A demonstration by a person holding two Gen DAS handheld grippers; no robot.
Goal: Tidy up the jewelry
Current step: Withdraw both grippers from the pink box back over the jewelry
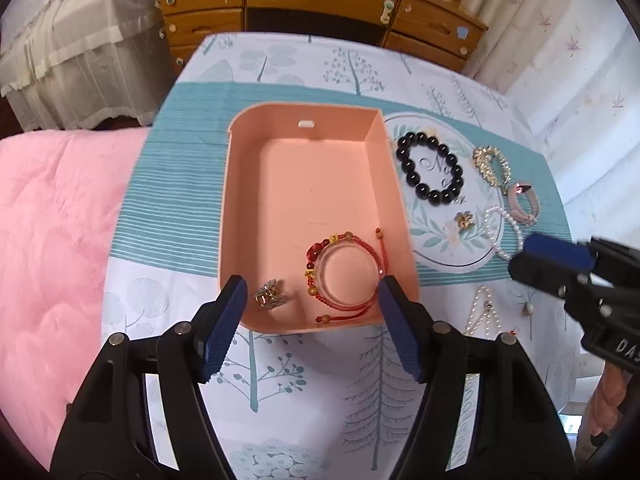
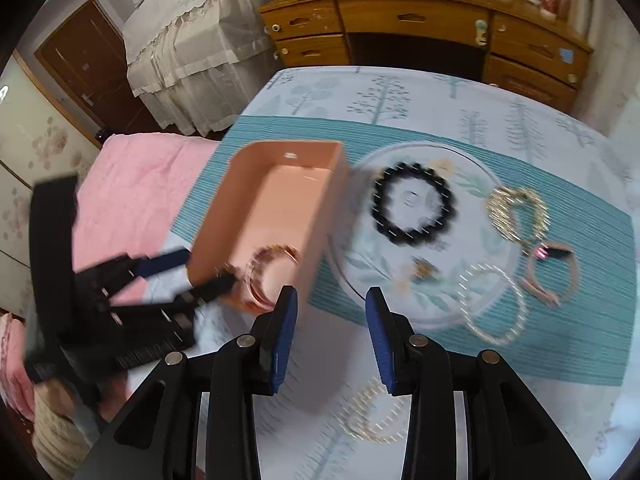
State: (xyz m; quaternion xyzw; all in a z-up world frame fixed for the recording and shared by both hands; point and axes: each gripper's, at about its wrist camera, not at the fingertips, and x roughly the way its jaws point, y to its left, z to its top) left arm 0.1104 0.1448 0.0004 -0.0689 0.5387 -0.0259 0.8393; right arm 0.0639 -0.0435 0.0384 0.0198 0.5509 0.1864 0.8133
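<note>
A pink open box sits on the patterned cloth. In it lie a red cord bracelet with a clear bangle and a small silver clip. My left gripper is open and empty at the box's near end. Right of the box lie a black bead bracelet, a gold bracelet, a pink watch, a pearl bracelet and a small gold clip. My right gripper is open and empty, above the cloth before these.
A pearl necklace lies on the cloth near the front. A pink quilt covers the bed to the left. A wooden dresser stands behind the table. White curtains hang at the right.
</note>
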